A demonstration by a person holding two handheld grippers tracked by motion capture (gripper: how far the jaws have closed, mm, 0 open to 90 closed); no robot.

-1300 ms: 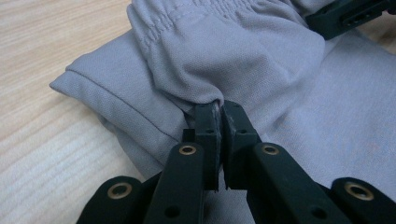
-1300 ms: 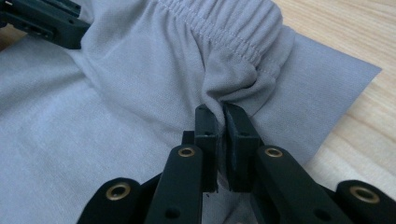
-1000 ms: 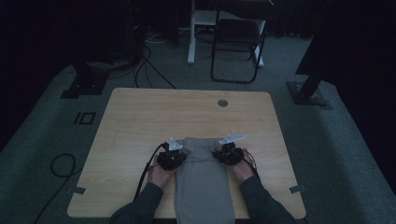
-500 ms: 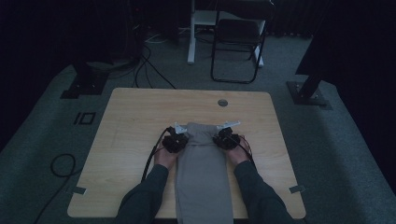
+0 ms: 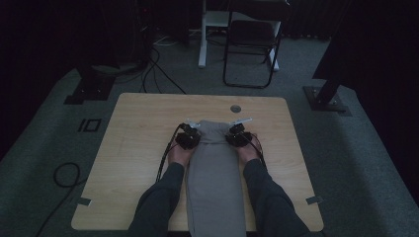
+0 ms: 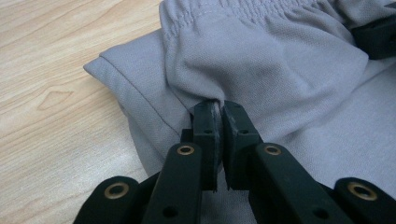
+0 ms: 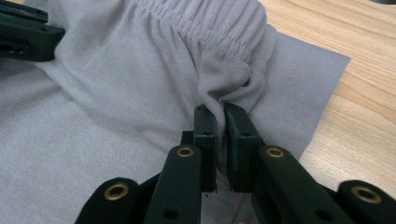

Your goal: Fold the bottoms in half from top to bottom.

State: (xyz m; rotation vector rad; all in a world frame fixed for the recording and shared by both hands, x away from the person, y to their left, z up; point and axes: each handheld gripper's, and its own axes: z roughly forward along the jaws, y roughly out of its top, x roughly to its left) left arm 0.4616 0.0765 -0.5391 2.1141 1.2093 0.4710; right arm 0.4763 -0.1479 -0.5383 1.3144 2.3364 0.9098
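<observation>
Both claws have carried the grey shorts (image 5: 215, 177) farther up the worktop (image 5: 138, 143). Left claw (image 6: 219, 108) and right claw (image 7: 221, 111) each pinch a fold beside the elastic waistband (image 6: 243, 11). Its long axis runs front to back, waistband pointing away from the person.

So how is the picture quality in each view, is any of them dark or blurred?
High view: dim and underexposed, room beyond the table nearly black, grey trousers low in contrast. Left gripper view: bright, even light, fabric weave sharp near the left gripper. Right gripper view: equally bright, waistband stitching crisp above the right gripper.
</observation>
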